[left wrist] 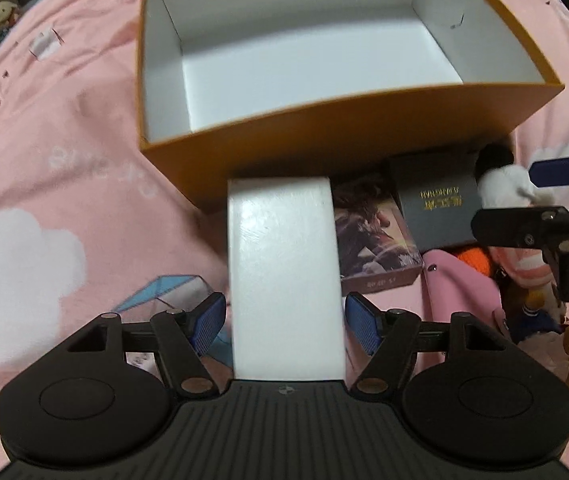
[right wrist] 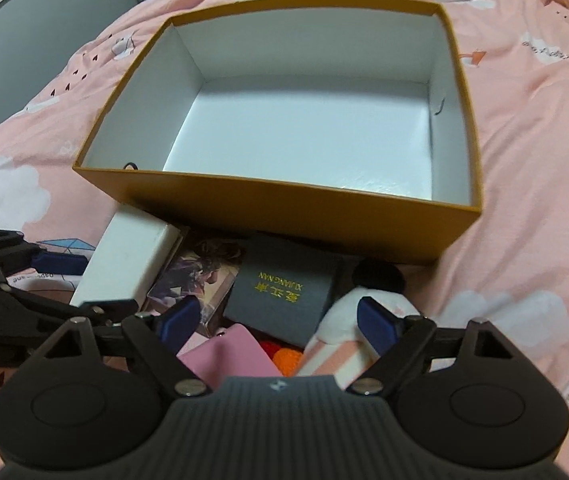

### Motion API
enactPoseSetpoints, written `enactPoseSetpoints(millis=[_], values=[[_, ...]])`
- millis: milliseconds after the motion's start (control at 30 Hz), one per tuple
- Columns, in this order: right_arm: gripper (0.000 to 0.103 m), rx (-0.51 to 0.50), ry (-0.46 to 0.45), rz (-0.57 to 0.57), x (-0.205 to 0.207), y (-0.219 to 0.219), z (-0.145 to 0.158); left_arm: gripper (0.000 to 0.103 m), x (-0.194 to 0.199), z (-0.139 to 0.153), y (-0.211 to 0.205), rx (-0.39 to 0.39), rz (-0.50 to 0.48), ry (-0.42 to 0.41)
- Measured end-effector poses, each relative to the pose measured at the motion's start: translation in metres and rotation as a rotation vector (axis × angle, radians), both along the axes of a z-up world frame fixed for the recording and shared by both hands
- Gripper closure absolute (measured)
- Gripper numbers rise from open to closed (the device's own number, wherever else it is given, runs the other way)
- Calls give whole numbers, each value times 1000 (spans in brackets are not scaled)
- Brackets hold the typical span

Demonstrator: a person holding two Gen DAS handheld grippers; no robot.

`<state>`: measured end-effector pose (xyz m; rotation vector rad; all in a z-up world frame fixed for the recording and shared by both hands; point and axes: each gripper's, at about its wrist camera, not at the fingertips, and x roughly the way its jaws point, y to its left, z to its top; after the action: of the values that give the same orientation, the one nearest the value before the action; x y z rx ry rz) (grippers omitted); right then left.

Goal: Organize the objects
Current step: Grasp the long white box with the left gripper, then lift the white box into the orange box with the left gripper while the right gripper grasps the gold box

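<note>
An empty orange box with a white inside lies open on the pink bed; it also shows in the right wrist view. A long white box lies between the blue pads of my left gripper, which stand just off its sides; the jaws are open. The white box shows at the left in the right wrist view. My right gripper is open above a pink case and a white and pink plush toy. A grey box with gold lettering lies ahead of it.
A picture-printed card box lies between the white box and the grey box. An orange knitted item sits by the pink case. A clear angular container lies left of the white box. Pink cloud-print bedding surrounds everything.
</note>
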<state>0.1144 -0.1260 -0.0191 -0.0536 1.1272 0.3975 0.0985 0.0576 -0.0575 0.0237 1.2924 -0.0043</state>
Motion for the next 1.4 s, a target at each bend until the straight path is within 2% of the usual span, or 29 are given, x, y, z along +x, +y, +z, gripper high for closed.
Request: enactPoseSetpoints(millis=[133,333,533,700,867,1033,1200,1333,1400], values=[[17,0,18,6,4,-1,-5,33,3,-6,2,-7,11,27],[17,11,20,31,7,2,-8,34,-2,1,10,-37,30,-3],[21,43,-18,118,6,14,-6,34,-13,32,22,-86,45,-60],[33,65,5,219,11,32,-8,35,-15,59,30,-133,64,-122],[33,82,11,294,21,53,-13,35,-18,89,37,-152,76,-207],[32,74,21,402,25,81,-25,35,-14,101,38,-165,61,-244],[29,55,11,478,29,100,-32,35,-11,124,40,-176,47,-344],[25,67,64,482,35,112,-43,35,1,129,45,-141,53,-383],[25,49,77,443,38,117,-49,35,5,125,48,-129,57,-391]])
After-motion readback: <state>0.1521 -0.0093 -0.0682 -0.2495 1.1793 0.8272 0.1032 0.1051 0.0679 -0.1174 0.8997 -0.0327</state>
